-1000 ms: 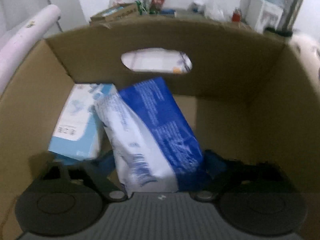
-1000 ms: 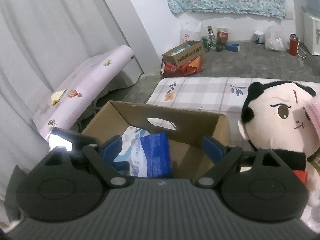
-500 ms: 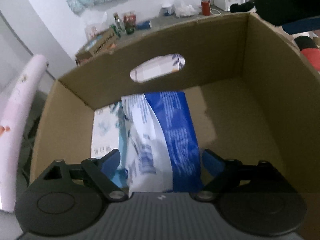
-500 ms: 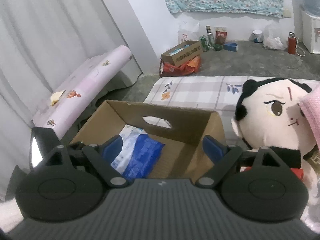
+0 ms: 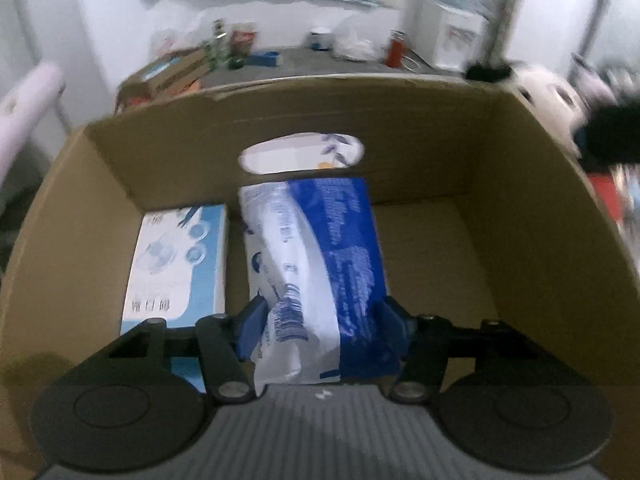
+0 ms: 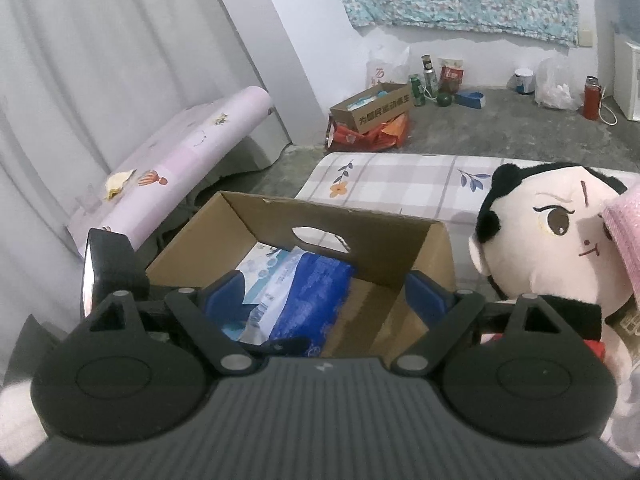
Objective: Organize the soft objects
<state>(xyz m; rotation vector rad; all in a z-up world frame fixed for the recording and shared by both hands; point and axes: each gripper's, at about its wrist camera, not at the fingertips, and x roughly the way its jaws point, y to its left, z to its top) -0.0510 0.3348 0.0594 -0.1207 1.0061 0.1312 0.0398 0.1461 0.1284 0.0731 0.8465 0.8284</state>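
Now the blue-and-white soft pack [image 5: 320, 264] lies in the cardboard box [image 5: 520, 208], just beside a light-blue packet [image 5: 176, 264] at the box's left. Left gripper [image 5: 320, 320] straddles its near end, jaws closing, pads at or almost at the wrapper; whether they bite yet I cannot tell. Looks like a re-grip to straighten the pack. Next, a gentle squeeze. Right gripper [image 6: 326, 296] hangs wide open and empty, the plush doll [image 6: 552, 240] waiting on the bed outside the box.
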